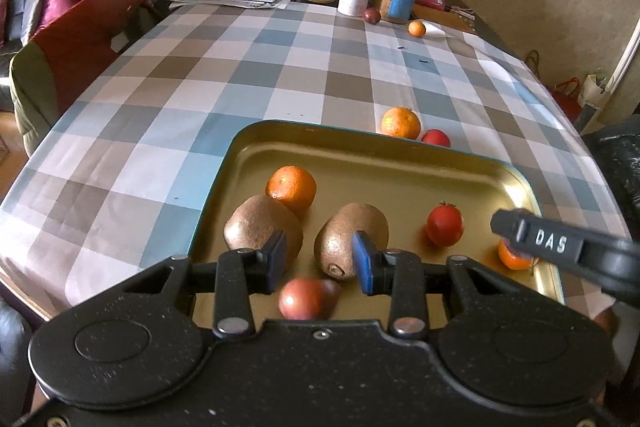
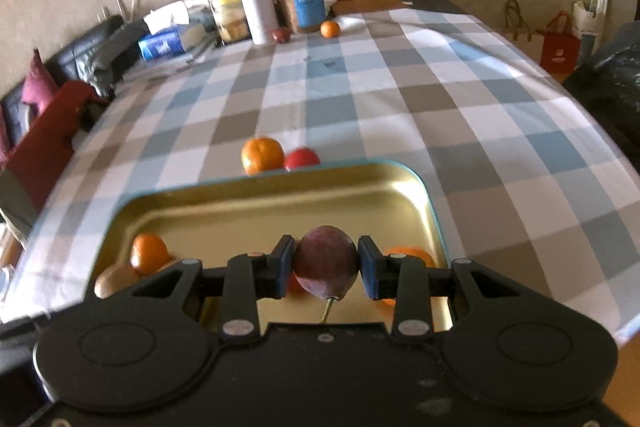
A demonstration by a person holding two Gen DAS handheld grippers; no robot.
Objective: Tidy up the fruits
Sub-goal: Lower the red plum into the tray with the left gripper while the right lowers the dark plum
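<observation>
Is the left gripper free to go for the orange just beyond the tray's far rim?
Probably yes: the left gripper holds nothing, and only the low tray rim lies before the orange.

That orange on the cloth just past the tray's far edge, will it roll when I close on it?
Probably. The orange is round and sits on flat cloth, so an off-centre push could send it rolling. The red fruit right beside it may block one side. Its rind looks firm, so a moderate squeeze should hold.
</observation>
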